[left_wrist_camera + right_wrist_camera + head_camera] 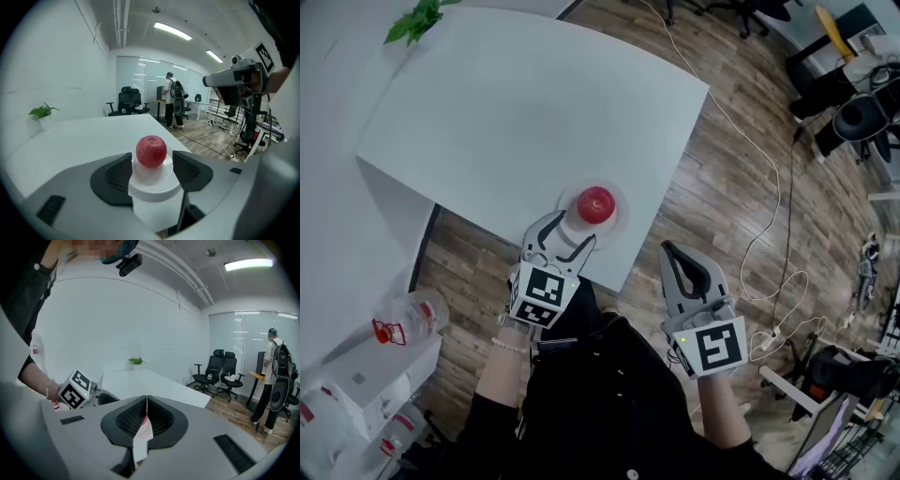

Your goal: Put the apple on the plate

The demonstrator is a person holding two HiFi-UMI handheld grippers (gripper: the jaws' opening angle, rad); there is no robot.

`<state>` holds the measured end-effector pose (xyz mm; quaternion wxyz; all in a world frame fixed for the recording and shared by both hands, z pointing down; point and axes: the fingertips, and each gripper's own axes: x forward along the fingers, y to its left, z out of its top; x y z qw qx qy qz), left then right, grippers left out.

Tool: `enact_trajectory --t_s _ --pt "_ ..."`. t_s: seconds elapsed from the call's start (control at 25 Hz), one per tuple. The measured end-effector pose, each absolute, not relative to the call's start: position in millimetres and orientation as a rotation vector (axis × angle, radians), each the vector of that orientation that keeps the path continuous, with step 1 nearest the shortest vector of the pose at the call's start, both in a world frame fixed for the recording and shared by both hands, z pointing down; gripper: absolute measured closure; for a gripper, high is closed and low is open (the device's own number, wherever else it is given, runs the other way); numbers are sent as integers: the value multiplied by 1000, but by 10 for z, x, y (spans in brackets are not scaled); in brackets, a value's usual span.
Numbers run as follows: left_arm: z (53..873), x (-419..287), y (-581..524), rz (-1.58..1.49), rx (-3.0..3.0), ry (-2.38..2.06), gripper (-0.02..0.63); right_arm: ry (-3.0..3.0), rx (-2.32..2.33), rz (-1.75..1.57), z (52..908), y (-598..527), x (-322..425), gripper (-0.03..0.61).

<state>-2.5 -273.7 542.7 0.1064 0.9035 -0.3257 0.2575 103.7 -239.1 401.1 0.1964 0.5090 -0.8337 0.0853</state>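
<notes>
A red apple sits upright on a small white plate near the table's near corner. My left gripper is open just short of the plate, its dark pads standing either side of the plate's near rim without pressing on anything. The apple lies beyond the fingertips, untouched. My right gripper is shut with nothing in it, hanging over the wooden floor to the right of the table corner.
The white table ends just by the plate. A potted green plant stands at its far corner. A clear bottle and white boxes lie at lower left. Cables run across the floor; a person stands by distant desks.
</notes>
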Motion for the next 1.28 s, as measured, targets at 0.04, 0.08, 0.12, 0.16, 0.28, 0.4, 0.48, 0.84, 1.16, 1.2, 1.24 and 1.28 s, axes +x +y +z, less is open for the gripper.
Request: enact_trajectory --t_s 0.04,0.08,0.12,0.16,0.28,0.4,0.48,0.84,1.16,1.2,1.24,1.28 --pt "5358 -69 -2744 747 2663 -995 354 -2338 1426 232 3991 -2379 1027 537" --pt "5267 -111 -2763 733 2669 -1030 390 -2343 1428 223 3968 -2371 1018 537" --pt "5162 -149 -2788 719 2678 -1062 419 -2350 1430 212 3940 -2366 1008 537" --pt "5062 -184 -2808 706 2687 -1090 450 -2356 1429 202 3909 -2360 996 537" --pt "4829 -275 -2825 690 2705 -1167 525 -2370 1413 179 3822 -2335 961 537" --pt "4617 -312 -2813 682 2733 -1209 569 -2388 1420 159 3736 -2320 941 537" --pt "4469 -325 -2799 658 2741 -1225 581 -2401 1424 145 3672 -2305 928 537" --pt "3878 -374 -2657 621 2797 -1262 597 -2448 1415 50 3415 -2267 854 537" --pt "3540 -498 -2508 567 2807 -1322 600 -2476 1376 -14 3310 -2227 753 537" --pt "3517 -520 -2492 564 2804 -1328 600 -2479 1369 -18 3298 -2226 733 537" --pt "3500 -538 -2474 567 2802 -1331 600 -2484 1368 -22 3282 -2227 722 537" --pt "3486 -549 -2454 573 2800 -1334 600 -2488 1371 -26 3263 -2228 719 537"
